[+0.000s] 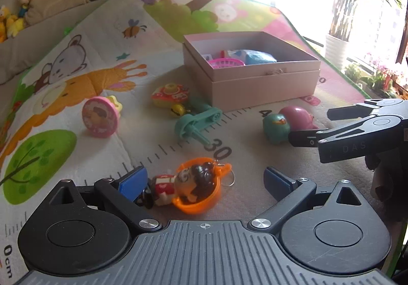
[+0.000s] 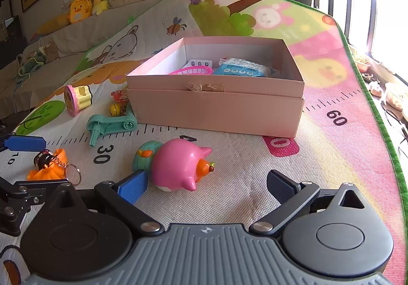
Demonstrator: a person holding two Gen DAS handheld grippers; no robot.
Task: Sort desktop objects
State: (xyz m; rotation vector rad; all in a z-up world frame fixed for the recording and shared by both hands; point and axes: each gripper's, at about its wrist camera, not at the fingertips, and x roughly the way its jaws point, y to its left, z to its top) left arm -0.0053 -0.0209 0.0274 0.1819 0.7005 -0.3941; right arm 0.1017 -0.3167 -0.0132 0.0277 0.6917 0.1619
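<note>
Pick-up step: left tool [image 1: 205, 180] spread around the doll keychain [image 1: 190, 187]; right tool [image 2: 207, 183] spread, pink pig toy [image 2: 178, 164] by its left finger. Next, each must close squarely.

Colours on my mat
Pale pink box [image 2: 216, 109]; pink-and-teal pig toy [image 2: 178, 165]; orange keychain doll [image 1: 196, 187]; cartoon-animal play mat [image 2: 331, 162]; blue pads on my tools.

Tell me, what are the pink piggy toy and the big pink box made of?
The pink piggy toy looks like hard, glossy plastic: smooth, with bright shiny spots. The big pink box looks like matte cardboard: flat thin walls, white inside, and a torn patch on its front edge.
</note>
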